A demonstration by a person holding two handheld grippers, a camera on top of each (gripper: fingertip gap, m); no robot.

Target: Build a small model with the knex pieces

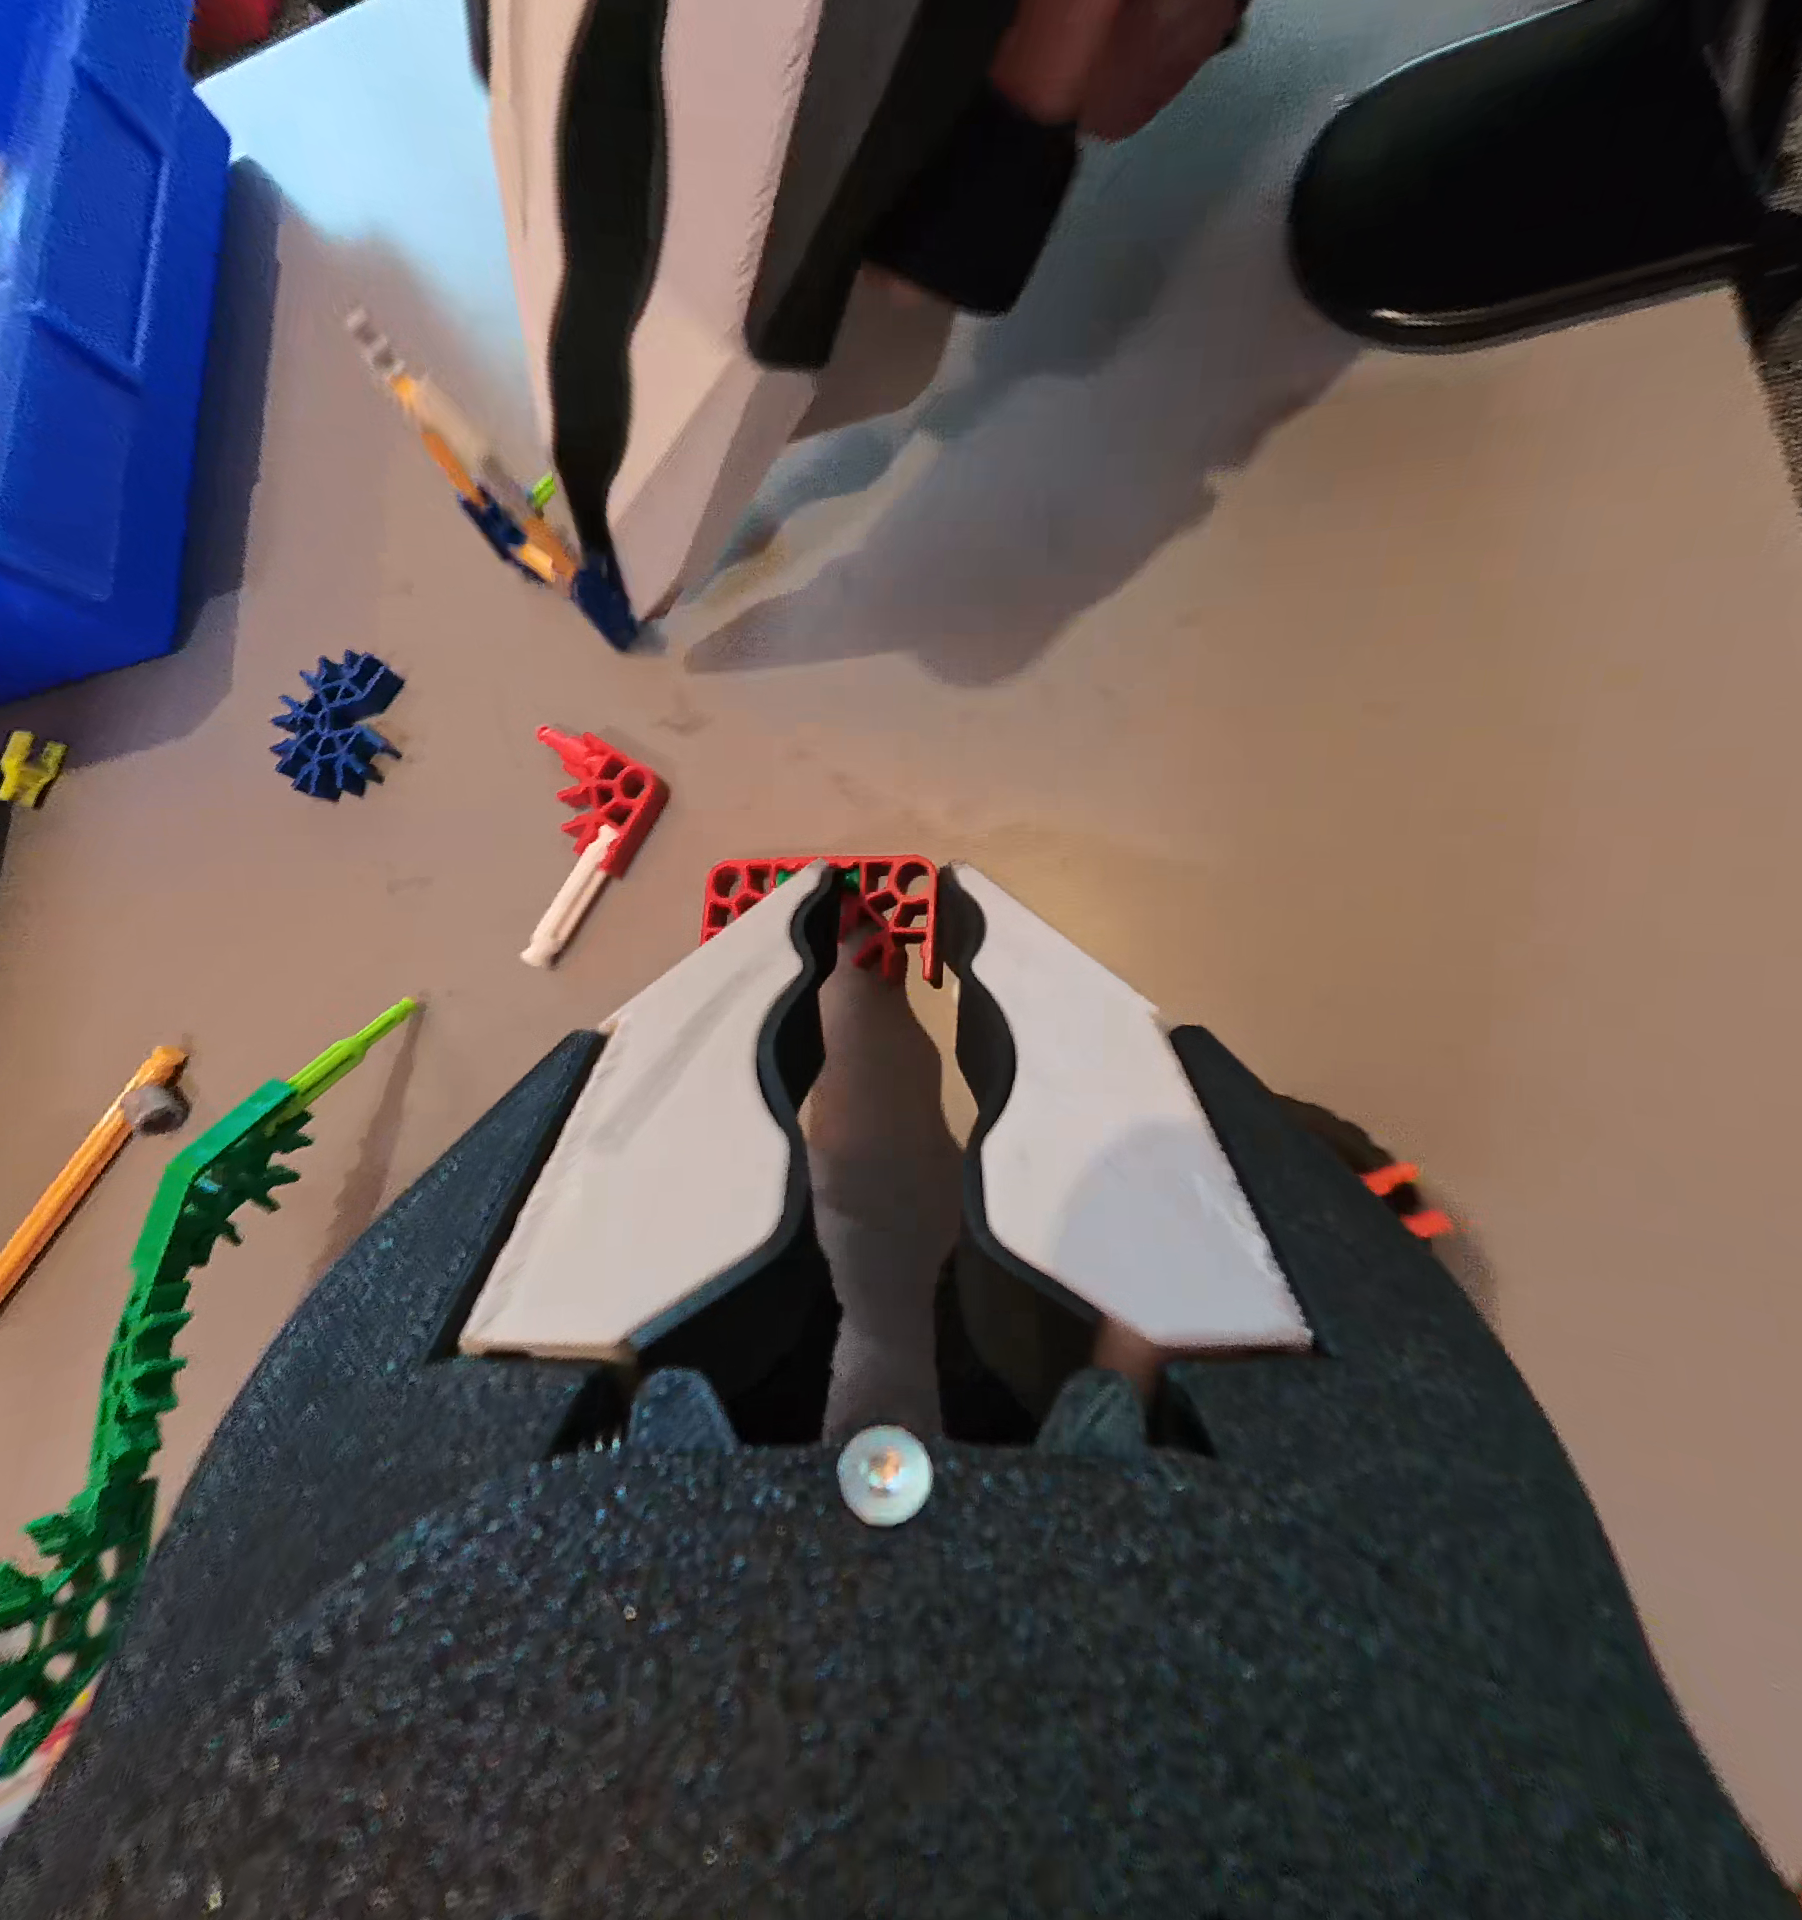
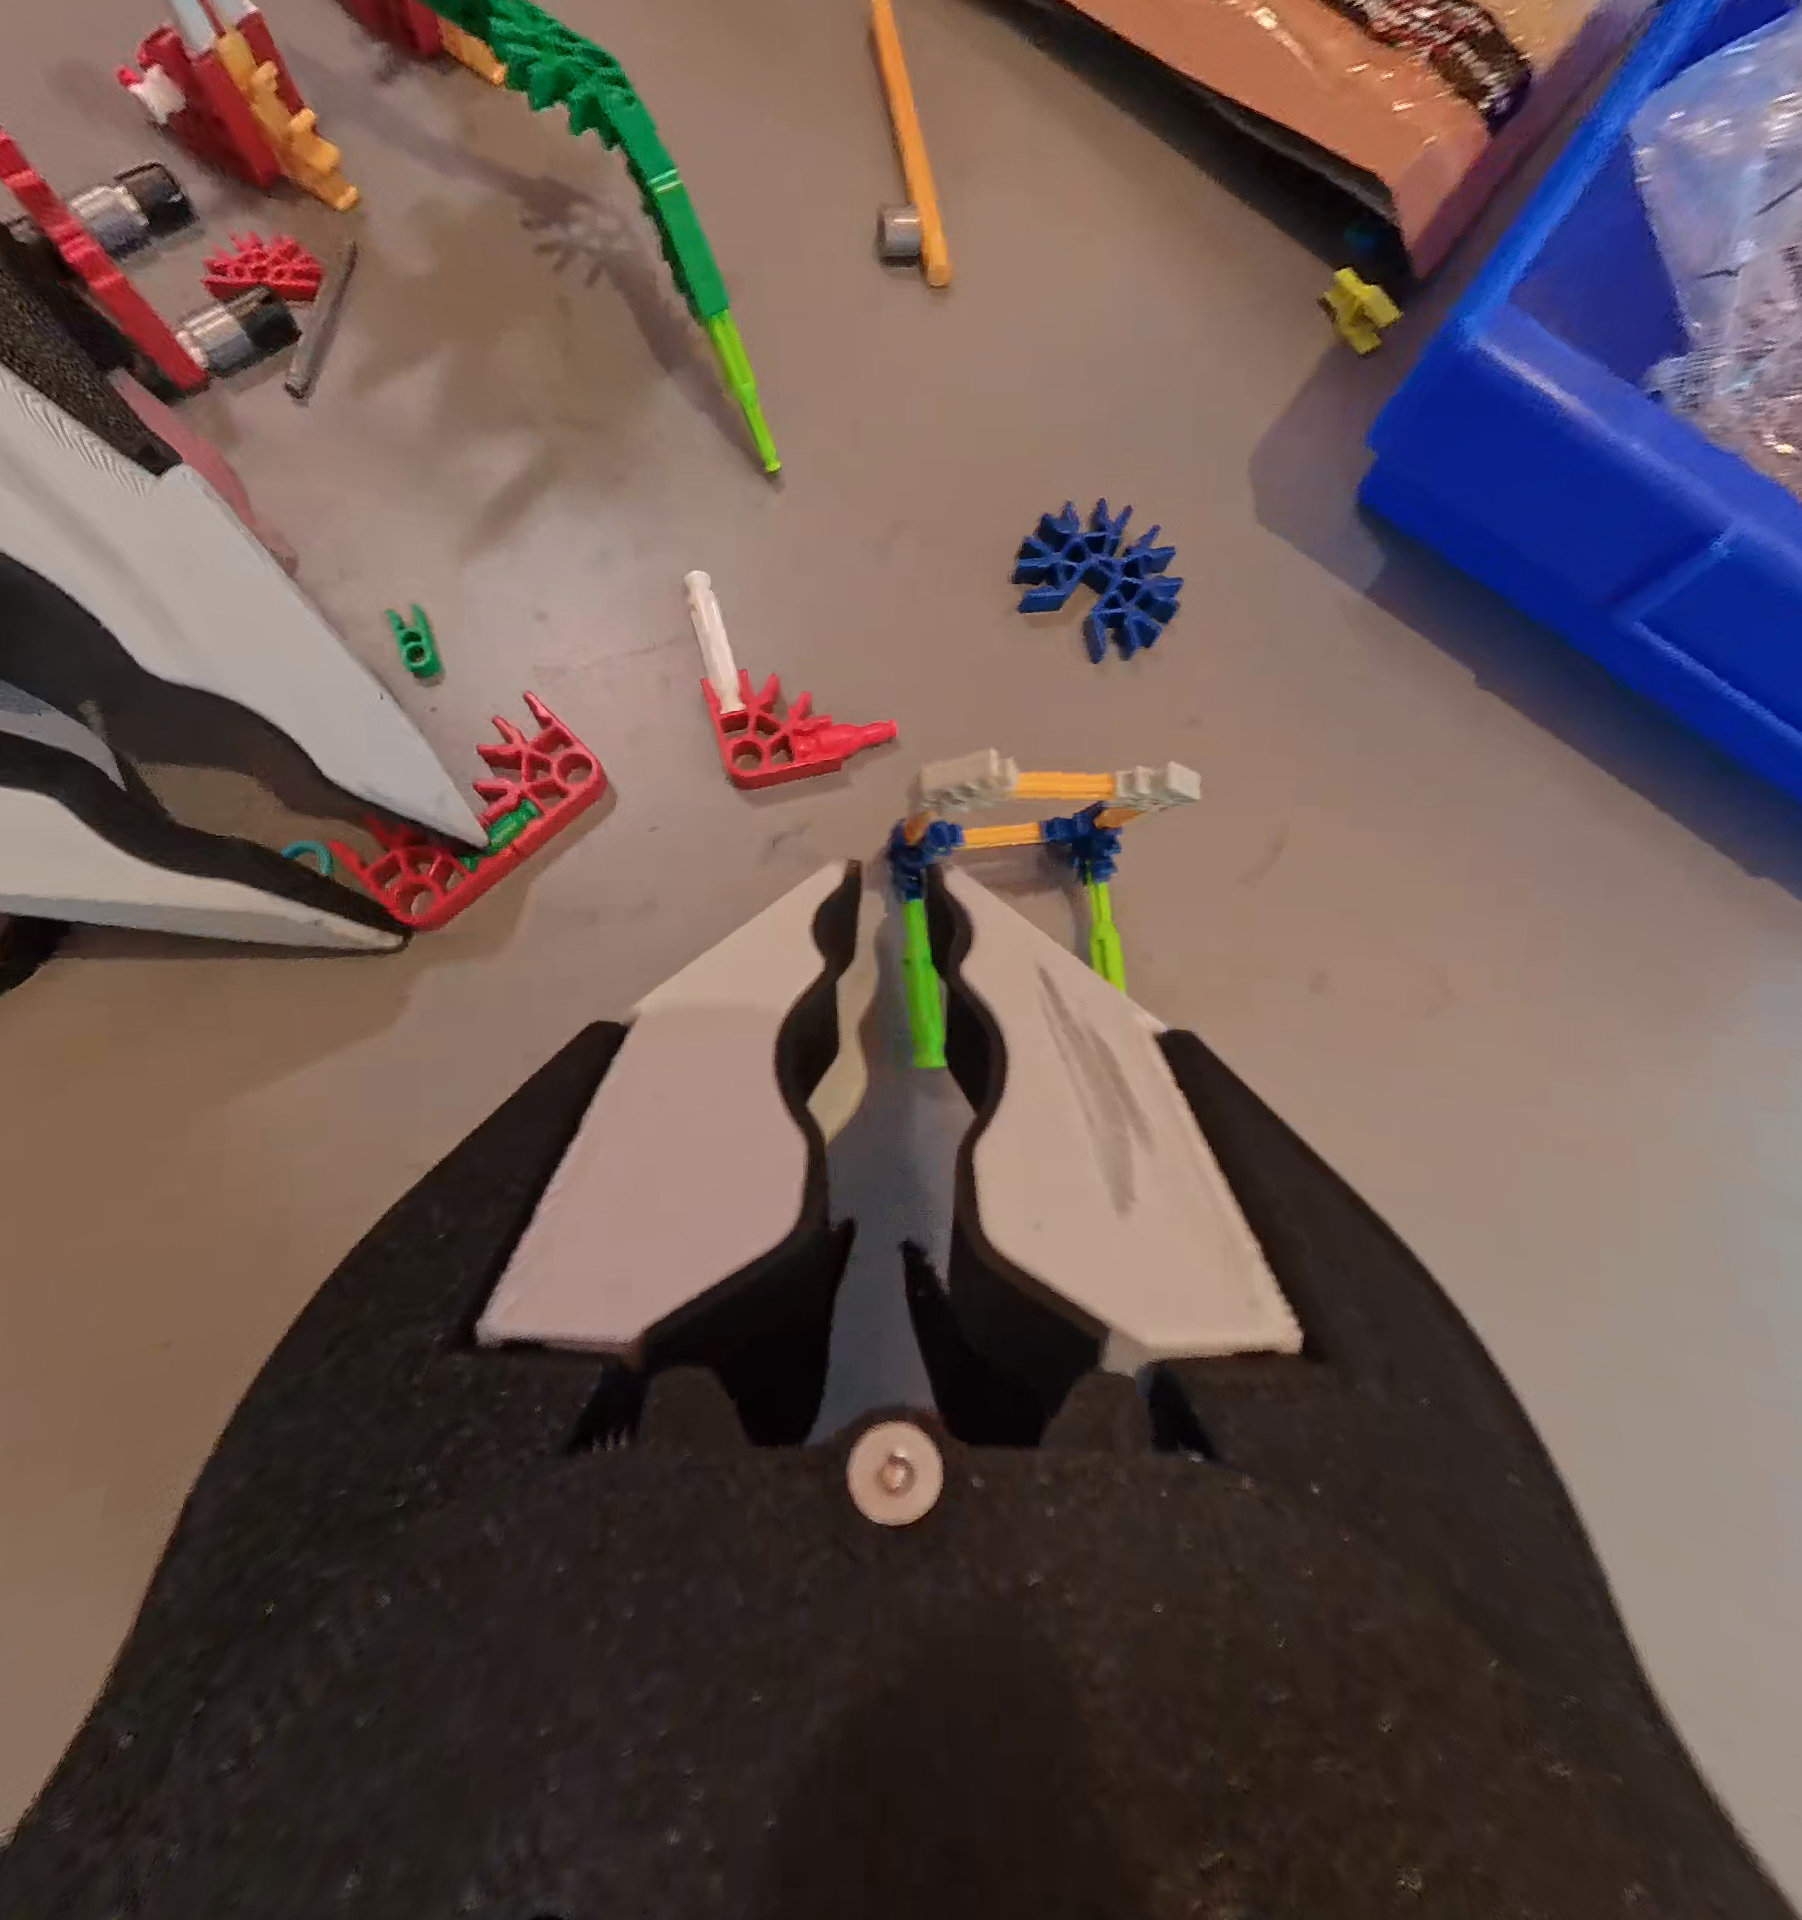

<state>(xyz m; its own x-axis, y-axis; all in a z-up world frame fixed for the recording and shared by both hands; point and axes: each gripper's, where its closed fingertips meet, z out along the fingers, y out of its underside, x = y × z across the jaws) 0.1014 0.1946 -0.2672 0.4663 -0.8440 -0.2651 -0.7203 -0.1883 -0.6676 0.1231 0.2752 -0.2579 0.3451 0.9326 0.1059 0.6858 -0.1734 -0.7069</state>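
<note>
Tabletop [image 2: 1396, 1091] holds scattered pieces; my left gripper [image 1: 881, 883] clamps the red bracket [image 1: 876, 904], my right gripper [image 2: 902, 878] the small frame [image 2: 1022, 821].

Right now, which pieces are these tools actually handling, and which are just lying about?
In hand: left tool gripping the red corner connectors; right tool gripping the blue-and-yellow rod frame.

Lying about: blue snowflake connector, red connector with white rod, green connector strip, orange rod, small green clip, blue bin.
</note>
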